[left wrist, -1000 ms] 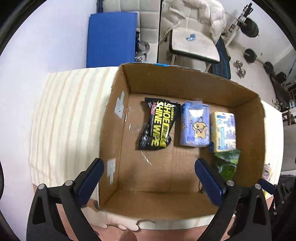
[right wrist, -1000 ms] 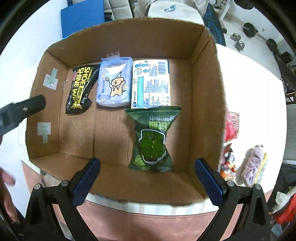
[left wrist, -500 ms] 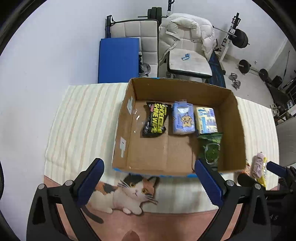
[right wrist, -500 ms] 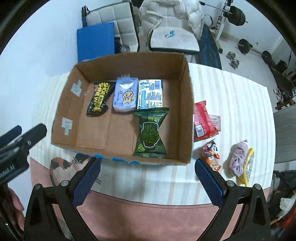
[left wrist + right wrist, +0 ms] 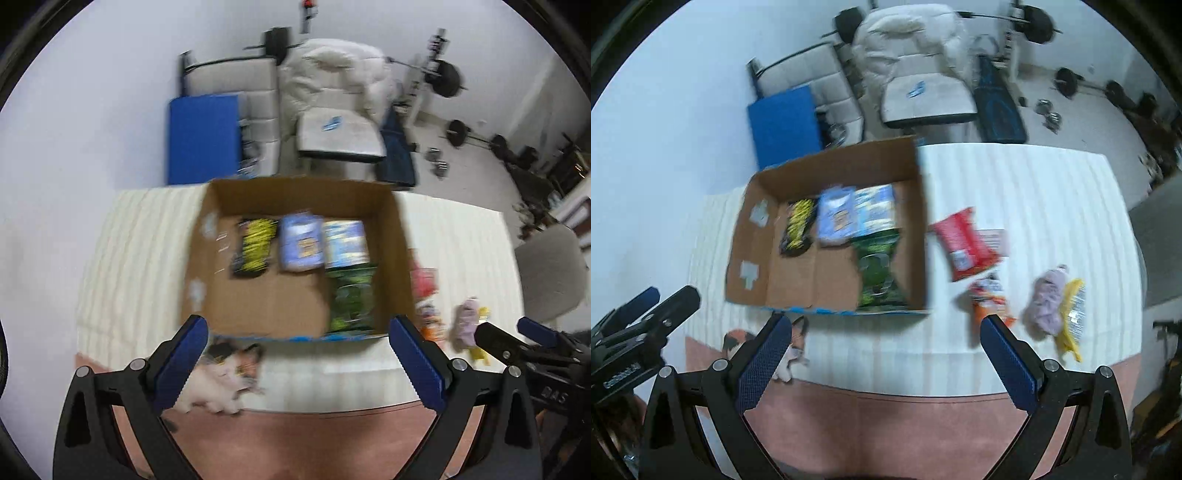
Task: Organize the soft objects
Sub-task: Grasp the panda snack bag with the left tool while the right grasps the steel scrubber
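Both frames motion-blurred. Left gripper (image 5: 295, 354) jaws spread wide, nothing between them, held above the near table edge in front of the cardboard box (image 5: 400, 258). Right gripper (image 5: 882, 350) likewise wide apart and empty, above the striped tablecloth (image 5: 1034, 192). In the box: black-yellow wipe pack (image 5: 255, 249), blue pack (image 5: 301, 245) and light-blue printed pack (image 5: 345, 243) side by side along the far wall, green bag (image 5: 351, 299) nearer, against the right wall. Outside, right of the box on the cloth: red bag (image 5: 964, 243), small orange-white packet (image 5: 990, 295), purple soft item (image 5: 1047, 301) touching a yellow item (image 5: 1071, 314).
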`<state>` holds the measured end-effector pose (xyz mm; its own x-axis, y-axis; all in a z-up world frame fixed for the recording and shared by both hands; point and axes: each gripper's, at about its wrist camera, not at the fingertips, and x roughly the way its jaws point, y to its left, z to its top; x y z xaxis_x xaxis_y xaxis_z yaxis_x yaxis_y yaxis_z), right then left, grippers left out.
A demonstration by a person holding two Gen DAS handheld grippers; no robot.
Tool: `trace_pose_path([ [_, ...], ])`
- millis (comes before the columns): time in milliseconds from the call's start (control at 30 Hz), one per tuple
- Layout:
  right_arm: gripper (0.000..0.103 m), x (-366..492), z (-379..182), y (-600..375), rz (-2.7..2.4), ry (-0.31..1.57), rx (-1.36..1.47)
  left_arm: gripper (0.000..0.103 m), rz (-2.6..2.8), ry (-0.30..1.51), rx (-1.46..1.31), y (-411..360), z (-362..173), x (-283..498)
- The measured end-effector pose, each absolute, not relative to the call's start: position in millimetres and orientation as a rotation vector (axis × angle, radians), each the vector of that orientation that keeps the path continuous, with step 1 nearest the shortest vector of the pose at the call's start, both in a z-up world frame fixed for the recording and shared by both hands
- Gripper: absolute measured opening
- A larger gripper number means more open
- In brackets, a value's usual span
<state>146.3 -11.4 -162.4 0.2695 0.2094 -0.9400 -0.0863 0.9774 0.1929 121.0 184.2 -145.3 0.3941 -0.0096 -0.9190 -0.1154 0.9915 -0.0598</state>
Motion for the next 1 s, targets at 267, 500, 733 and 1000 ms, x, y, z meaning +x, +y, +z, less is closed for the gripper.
trace_pose_path([
  [267,0.103,160.3,-206.3,-177.2,-0.092,1.348,0.226,0.1,-0.136,1.322,0.007,37.2,-200.8,170.0],
  [500,0.078,156.8,-279.0,-269.3,-0.134,1.474,0.351,0.085,-0.148,1.578,0.002,-49.4,-306.9,186.0],
  [733,0.074,160.9,-336.9,-298.0,-0.073,1.575,0.376,0.084,-0.048,1.686,-0.054,-74.9,-372.6,205.9],
  [1000,0.064,189.6,-384.3,-284.7,0.015,1.639,0.433,0.084,0.044,1.746,-0.074,-80.2,-413.6,225.8],
])
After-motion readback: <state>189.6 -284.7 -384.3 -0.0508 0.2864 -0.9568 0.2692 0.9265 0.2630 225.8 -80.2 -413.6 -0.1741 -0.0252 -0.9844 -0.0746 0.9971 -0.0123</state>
